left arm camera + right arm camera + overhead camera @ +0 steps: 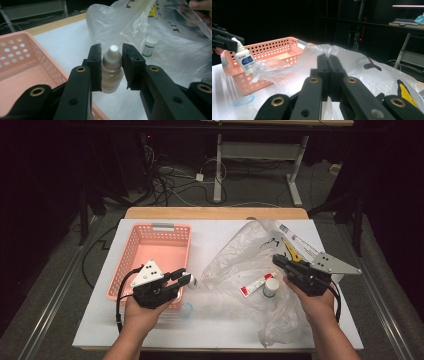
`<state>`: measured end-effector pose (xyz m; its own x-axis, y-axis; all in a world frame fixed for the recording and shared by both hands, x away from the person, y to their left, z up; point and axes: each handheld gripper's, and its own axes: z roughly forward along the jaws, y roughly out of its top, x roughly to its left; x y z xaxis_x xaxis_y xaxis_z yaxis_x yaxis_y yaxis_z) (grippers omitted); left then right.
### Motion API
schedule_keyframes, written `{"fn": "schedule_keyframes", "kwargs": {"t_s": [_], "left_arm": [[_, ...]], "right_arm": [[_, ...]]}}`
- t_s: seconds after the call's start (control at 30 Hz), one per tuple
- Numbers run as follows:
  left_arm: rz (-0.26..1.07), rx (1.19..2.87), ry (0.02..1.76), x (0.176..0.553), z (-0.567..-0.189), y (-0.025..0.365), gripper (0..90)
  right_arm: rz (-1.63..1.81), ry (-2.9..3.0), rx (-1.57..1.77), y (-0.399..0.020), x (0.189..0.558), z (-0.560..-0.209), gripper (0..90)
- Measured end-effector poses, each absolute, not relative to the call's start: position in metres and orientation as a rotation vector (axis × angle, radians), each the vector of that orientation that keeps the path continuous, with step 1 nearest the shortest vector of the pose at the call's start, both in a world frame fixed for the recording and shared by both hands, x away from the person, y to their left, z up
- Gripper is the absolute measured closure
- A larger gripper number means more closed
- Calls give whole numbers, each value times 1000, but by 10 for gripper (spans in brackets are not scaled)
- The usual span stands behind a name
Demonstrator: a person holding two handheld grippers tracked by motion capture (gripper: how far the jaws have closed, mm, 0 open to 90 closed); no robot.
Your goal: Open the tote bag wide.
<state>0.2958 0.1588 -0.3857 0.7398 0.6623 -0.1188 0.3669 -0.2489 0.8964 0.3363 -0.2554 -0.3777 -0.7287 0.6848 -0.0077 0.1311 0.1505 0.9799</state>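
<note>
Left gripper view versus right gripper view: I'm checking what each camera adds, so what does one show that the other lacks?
The left gripper view alone gives the left gripper shut on the dropper bottle, plus a small white vial. The right gripper view alone gives the right gripper pinching the plastic bag and the bottle's blue label. Both share the pink basket, bag and bottle.

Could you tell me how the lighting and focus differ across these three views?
High view: white table bright, surrounding room dark. Left gripper view: dropper bottle sharp, near jaws soft, plastic bag glaring. Right gripper view: black background, basket lit, close jaws blurred.
</note>
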Motion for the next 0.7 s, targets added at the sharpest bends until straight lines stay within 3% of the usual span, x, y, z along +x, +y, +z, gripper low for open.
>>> {"fn": "schedule_keyframes", "kwargs": {"t_s": [0.7], "left_arm": [[268,1927,661,280,-388,118,689]], "right_arm": [[1609,1984,776,-254,337,-379,900]]}}
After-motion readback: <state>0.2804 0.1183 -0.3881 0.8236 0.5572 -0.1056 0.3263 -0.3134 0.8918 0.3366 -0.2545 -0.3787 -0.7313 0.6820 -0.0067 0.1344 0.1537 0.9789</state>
